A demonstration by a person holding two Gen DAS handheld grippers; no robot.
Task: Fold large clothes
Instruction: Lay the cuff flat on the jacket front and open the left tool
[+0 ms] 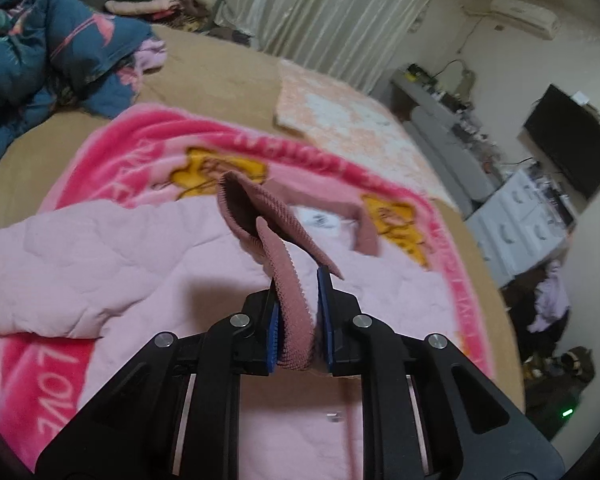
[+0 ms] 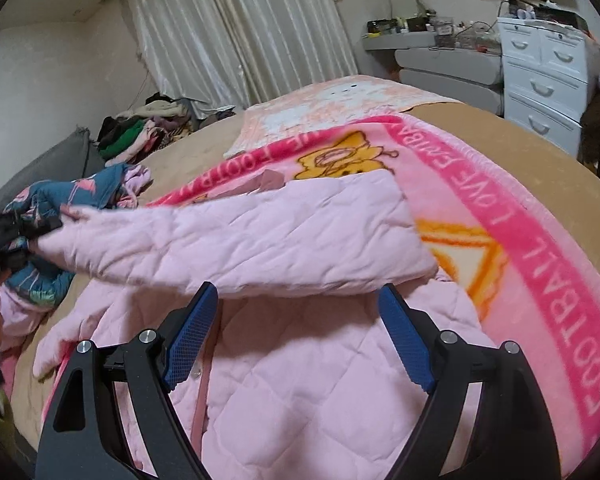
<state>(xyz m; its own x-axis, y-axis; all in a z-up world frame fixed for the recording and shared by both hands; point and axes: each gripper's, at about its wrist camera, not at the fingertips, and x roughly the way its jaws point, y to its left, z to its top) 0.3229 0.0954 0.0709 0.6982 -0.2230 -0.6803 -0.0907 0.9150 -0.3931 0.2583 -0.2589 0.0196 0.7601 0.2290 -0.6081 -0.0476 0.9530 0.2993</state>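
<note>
Cuff (image 1: 288, 276) clamped in your left claw (image 1: 300, 316); the sleeve (image 2: 236, 240) runs crosswise just ahead of your open right claw (image 2: 296, 336).

— What are you working on top of?

— Your surface is a bed (image 1: 204, 68) with a tan cover. A pink fleece blanket (image 1: 148, 140) with yellow cartoon figures and white lettering is spread flat across it.

— And beside that?

— Past the blanket you have a pale peach patterned mat (image 2: 340, 100) lying flat. At the far side sits a crumpled blue floral quilt (image 1: 48, 60), with a heap of mixed clothes (image 2: 140, 128) behind it, near the curtain.
</note>
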